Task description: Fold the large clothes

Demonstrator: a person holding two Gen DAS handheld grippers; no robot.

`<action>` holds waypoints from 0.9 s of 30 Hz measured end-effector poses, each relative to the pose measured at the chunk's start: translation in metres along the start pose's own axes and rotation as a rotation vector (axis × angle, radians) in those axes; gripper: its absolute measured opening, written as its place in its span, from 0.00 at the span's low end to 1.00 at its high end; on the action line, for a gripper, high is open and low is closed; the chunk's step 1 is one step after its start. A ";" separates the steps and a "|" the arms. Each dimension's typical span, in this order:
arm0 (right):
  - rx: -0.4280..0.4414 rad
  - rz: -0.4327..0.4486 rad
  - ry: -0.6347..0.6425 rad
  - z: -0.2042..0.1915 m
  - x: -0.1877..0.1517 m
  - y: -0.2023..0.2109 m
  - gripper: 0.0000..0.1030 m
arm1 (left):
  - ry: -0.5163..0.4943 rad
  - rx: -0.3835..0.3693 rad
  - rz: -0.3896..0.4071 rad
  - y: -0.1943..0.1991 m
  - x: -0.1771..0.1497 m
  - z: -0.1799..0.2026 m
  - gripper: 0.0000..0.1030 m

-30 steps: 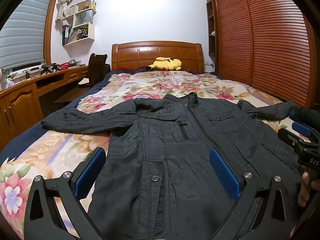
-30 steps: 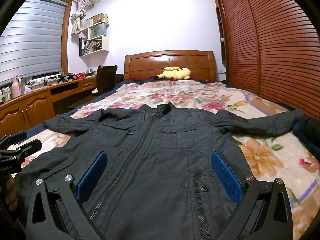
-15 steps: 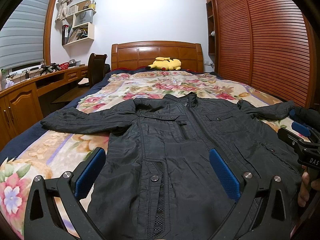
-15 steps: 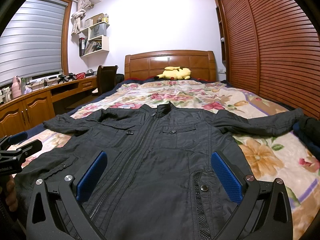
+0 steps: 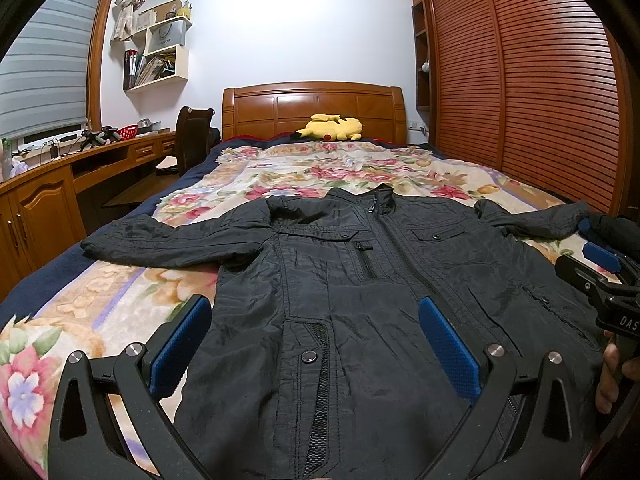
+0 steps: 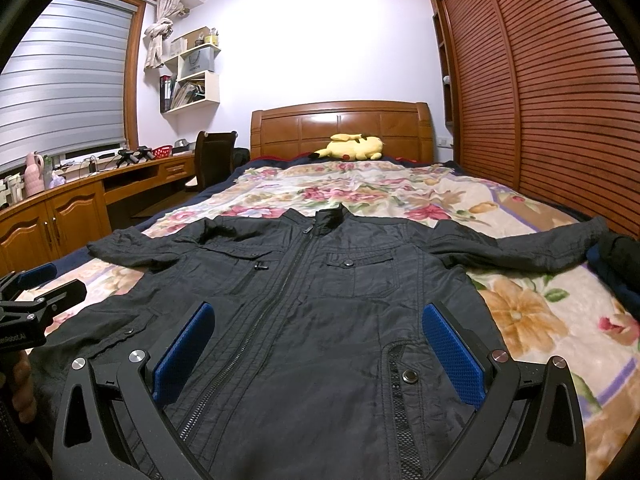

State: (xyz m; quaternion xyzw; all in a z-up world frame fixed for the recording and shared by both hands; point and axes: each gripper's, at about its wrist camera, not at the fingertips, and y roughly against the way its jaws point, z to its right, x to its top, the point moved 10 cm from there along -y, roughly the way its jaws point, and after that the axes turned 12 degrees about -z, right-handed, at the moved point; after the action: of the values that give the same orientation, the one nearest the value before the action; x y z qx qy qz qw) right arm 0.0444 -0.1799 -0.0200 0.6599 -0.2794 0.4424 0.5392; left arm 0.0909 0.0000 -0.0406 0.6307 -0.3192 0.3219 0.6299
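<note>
A black zip-up jacket (image 5: 360,280) (image 6: 320,300) lies flat, front up, on the floral bedspread (image 5: 320,168) (image 6: 360,184), with both sleeves spread out sideways and the collar pointing at the headboard. My left gripper (image 5: 314,340) hovers open above the jacket's lower left hem, nothing between its blue pads (image 5: 178,340). My right gripper (image 6: 318,346) is open over the lower right hem, also holding nothing. Each gripper shows at the edge of the other's view: the right one (image 5: 604,280), the left one (image 6: 36,300).
A yellow plush toy (image 5: 330,127) (image 6: 352,146) rests by the wooden headboard. A wooden desk (image 6: 60,204) and a chair (image 5: 192,140) stand left of the bed. Louvred wardrobe doors (image 5: 540,100) line the right. A dark bundle (image 6: 622,260) lies near the right sleeve's end.
</note>
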 end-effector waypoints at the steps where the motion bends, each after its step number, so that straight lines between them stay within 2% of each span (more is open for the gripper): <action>1: 0.000 0.000 0.000 0.000 0.000 0.000 1.00 | 0.000 0.000 0.000 0.000 0.000 0.000 1.00; 27: 0.000 0.004 0.000 0.000 -0.001 0.001 1.00 | 0.000 0.000 0.000 0.000 0.001 0.000 1.00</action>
State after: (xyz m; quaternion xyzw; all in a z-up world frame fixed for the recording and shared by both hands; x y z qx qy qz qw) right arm 0.0434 -0.1803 -0.0208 0.6593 -0.2807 0.4433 0.5385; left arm 0.0911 0.0001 -0.0400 0.6307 -0.3191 0.3222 0.6297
